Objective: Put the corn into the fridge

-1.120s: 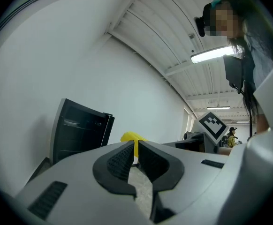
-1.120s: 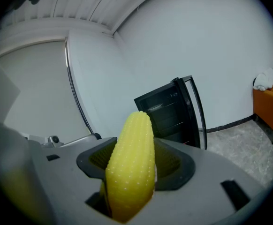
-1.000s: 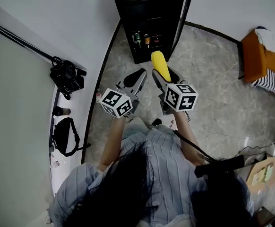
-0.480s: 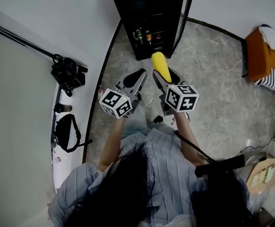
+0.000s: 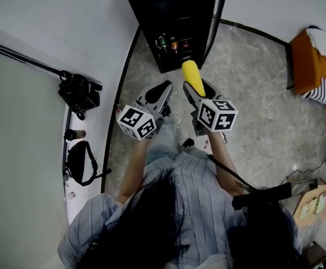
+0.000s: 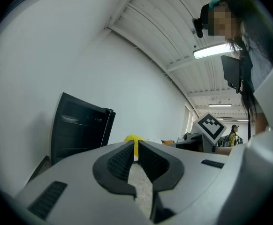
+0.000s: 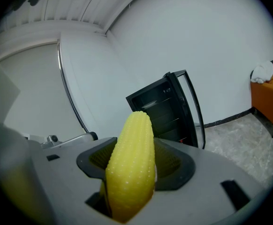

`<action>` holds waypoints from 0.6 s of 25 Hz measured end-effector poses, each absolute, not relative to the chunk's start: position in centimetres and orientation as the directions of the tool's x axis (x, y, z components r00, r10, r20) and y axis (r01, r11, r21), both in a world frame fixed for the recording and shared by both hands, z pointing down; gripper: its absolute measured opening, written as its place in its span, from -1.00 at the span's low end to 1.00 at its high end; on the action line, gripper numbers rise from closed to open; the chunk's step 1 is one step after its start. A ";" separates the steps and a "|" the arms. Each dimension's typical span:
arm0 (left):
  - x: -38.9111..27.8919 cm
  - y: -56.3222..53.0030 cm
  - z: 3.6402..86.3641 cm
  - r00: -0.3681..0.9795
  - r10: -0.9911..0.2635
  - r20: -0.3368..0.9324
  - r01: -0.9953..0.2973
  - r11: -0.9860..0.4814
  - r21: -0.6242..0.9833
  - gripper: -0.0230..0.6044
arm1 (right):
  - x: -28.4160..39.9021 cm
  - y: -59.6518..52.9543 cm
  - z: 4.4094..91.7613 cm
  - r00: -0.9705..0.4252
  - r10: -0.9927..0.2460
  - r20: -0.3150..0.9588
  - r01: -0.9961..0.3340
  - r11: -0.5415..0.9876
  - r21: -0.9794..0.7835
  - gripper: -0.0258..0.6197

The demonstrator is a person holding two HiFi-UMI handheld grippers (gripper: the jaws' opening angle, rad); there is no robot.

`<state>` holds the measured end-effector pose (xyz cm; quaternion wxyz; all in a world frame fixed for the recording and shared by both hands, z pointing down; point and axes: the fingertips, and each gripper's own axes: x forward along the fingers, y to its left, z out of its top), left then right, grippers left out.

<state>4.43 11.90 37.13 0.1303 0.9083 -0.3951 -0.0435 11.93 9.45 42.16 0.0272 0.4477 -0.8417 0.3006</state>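
A yellow corn cob [image 5: 192, 78] sticks up from my right gripper [image 5: 196, 88], which is shut on it; the cob [image 7: 132, 161] fills the middle of the right gripper view. My left gripper [image 5: 160, 89] is beside it on the left, shut with nothing held, its pads [image 6: 122, 159] nearly touching. The black fridge [image 5: 177, 21] stands ahead against the wall with its door [image 5: 219, 10] swung open to the right. Bottles [image 5: 163, 41] show on a lower shelf. Both grippers hover over the floor, short of the fridge.
A person's striped shirt and dark hair fill the lower head view. A black bag [image 5: 79, 93] and another bag [image 5: 80, 161] lie along the left wall. An orange chair [image 5: 310, 60] with a white cloth stands at right. Cables and a box [image 5: 310, 205] sit at lower right.
The fridge has slid slightly up and left in the head view while both grippers kept their pose. The corn stays clamped in the right gripper.
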 end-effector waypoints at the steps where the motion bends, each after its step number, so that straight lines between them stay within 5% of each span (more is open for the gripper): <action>1: 4.3 11.4 37.3 0.685 -0.728 0.026 -0.706 -0.654 0.273 -0.87 | 11.9 9.0 42.3 -0.594 -0.738 0.319 -0.772 0.413 -0.483 -0.14; 15: 1.8 -0.4 37.8 0.745 -0.666 0.018 -0.644 -0.713 0.278 -0.87 | 9.4 -1.0 42.9 -0.526 -0.776 0.346 -0.810 0.333 -0.483 -0.14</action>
